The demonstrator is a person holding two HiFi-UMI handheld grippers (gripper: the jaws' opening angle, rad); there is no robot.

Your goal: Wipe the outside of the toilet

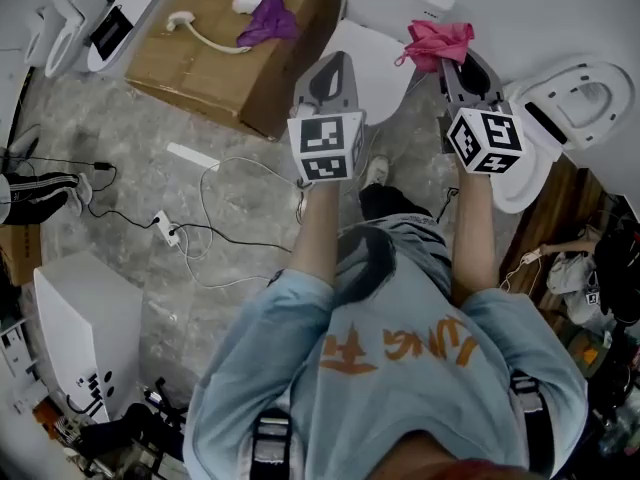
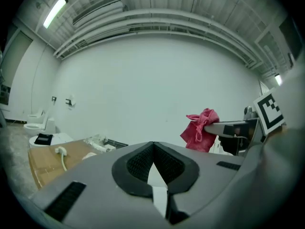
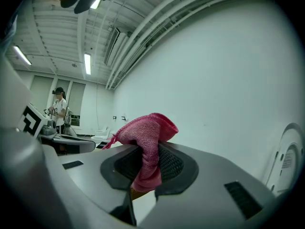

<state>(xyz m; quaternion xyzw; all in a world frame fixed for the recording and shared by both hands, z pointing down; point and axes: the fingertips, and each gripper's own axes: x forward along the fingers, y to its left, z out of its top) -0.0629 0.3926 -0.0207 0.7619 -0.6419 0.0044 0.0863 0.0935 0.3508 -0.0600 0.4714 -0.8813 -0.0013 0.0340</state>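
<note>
Two findings: your right gripper [image 3: 147,163] pinches the pink cloth [image 3: 143,132], your left gripper [image 2: 152,166] is closed on nothing; the toilet [image 1: 380,58] stands just ahead, below both; so narrow a pinch may let the cloth slip under wiping pressure.

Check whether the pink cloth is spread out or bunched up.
Bunched up: the pink cloth sits crumpled, pinched between the right gripper's jaws.

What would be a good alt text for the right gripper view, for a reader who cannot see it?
The right hand-held gripper is shut on a crumpled pink cloth, which bulges above its dark pads. Behind it are a white wall and a ceiling with strip lights; a person stands far off at the left.
</note>
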